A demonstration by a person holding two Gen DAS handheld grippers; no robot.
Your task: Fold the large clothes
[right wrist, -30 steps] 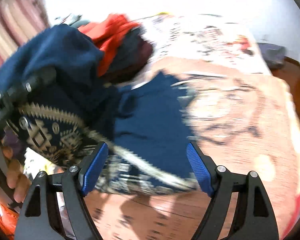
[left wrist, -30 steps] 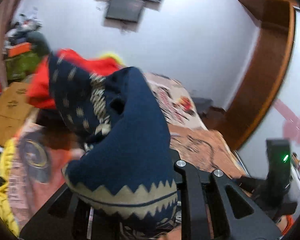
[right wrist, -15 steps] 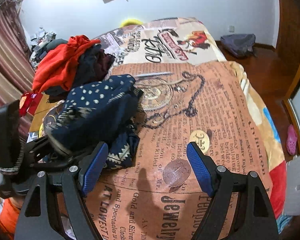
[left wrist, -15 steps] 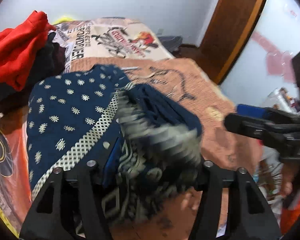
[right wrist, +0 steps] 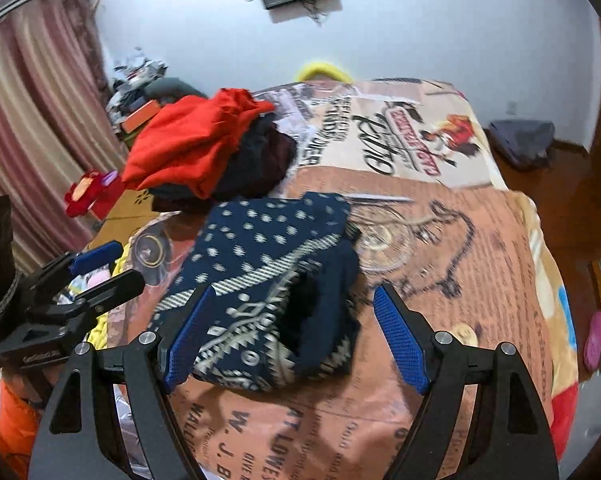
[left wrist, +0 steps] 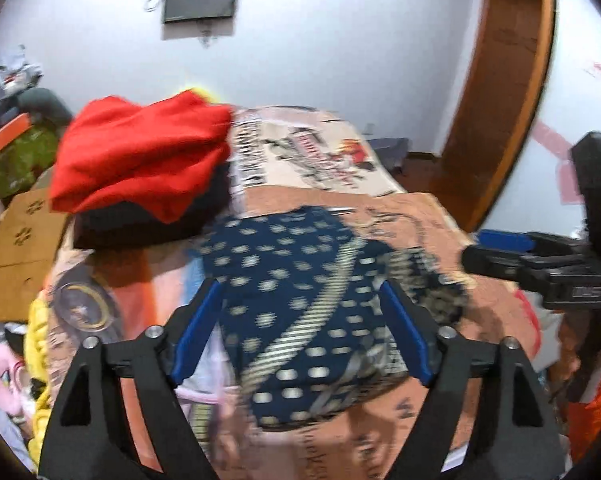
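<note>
A navy sweater with white dots and a cream pattern (left wrist: 308, 312) lies folded in a bundle on the printed bedspread (left wrist: 412, 220); it also shows in the right wrist view (right wrist: 272, 280). My left gripper (left wrist: 300, 344) is open and hovers just above it, holding nothing. My right gripper (right wrist: 296, 340) is open too, over the sweater's near end, empty. The left gripper appears at the left of the right wrist view (right wrist: 96, 272), and the right gripper at the right of the left wrist view (left wrist: 500, 252).
A pile of red (right wrist: 192, 140) and dark clothes (right wrist: 260, 164) sits on the bed behind the sweater. Cardboard (left wrist: 16, 248) and clutter lie left of the bed. A wooden door frame (left wrist: 500, 92) and a dark bag on the floor (right wrist: 520, 140) are to the right.
My left gripper let go of the sweater, which dropped onto the bed as a bundle. Both grippers now hover open over it.
</note>
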